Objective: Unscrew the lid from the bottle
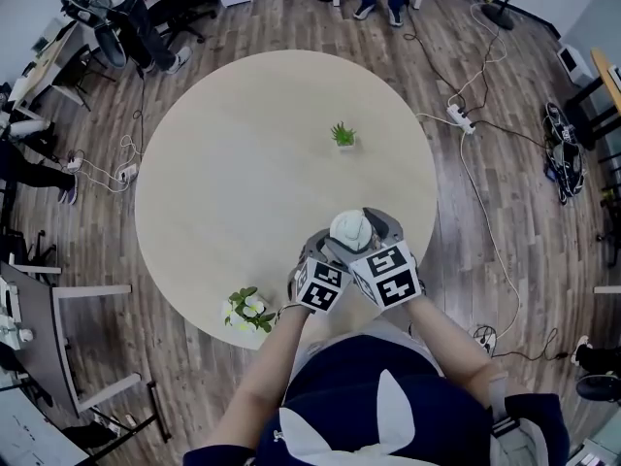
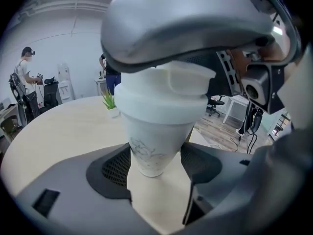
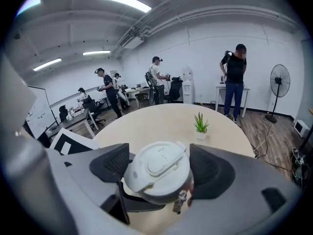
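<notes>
Head view: left gripper tight on bottle, right gripper seemingly tight on lid.

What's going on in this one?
A person at a round table is working a white bottle with two grippers. The left gripper clamps the bottle's lower body. The right gripper has its jaws on either side of the lid. The lid is not yet off.
</notes>
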Demonstrator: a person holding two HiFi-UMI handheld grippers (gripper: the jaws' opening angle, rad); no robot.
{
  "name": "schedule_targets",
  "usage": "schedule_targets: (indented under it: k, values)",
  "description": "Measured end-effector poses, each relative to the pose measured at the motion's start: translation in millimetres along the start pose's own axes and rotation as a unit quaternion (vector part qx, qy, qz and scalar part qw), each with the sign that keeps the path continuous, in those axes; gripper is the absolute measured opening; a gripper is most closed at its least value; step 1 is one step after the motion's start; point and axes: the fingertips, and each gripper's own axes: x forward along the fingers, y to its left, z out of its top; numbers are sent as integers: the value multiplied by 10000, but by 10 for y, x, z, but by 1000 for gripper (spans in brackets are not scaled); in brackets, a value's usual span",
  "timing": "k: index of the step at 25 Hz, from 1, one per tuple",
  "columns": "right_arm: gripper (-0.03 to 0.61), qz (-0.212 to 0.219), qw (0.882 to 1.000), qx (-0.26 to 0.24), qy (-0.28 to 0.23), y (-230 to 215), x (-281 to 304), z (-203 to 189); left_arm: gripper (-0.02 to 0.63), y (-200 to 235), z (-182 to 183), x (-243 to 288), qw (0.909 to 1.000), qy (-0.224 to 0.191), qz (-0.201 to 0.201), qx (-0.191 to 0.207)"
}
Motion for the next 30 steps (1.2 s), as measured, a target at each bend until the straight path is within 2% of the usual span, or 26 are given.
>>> schedule_targets:
  k: [4, 8, 13, 18, 21, 23, 26, 28, 30]
  values:
    - [377, 467, 9977, -424, 250, 38, 18, -19, 324, 1, -7, 0, 10000, -6, -3, 5]
    - [377, 1285, 9822, -1172, 707, 123, 23, -54, 324, -6, -20, -12, 10000, 2, 7, 4]
    - [377, 2168, 9440, -2067, 1385, 210, 33, -83, 324, 12, -7, -29, 10000, 23, 5, -7]
    - [377, 2943, 8962, -2702, 1928, 237, 16, -133, 324, 7, 9, -19, 10000, 41, -5, -9]
    - [377, 3249, 8705, -2949, 2229, 244, 7, -166, 324, -2, 1, -14, 10000, 45, 2, -33]
    - [377, 3307, 8570, -3175, 2355, 264, 2, -189, 324, -4, -6, -15, 10000, 41, 17, -43]
    - [377, 3265, 8504, -3309, 2463, 282, 2, -200, 324, 9, -19, -14, 10000, 62, 28, -45]
    - [380, 3170, 8563, -3339, 2339, 282, 6, -181, 324, 8, -16, -9, 10000, 63, 27, -45]
    - [374, 2973, 8703, -3335, 2072, 287, -19, -141, 324, 0, -18, -8, 10000, 63, 28, -57]
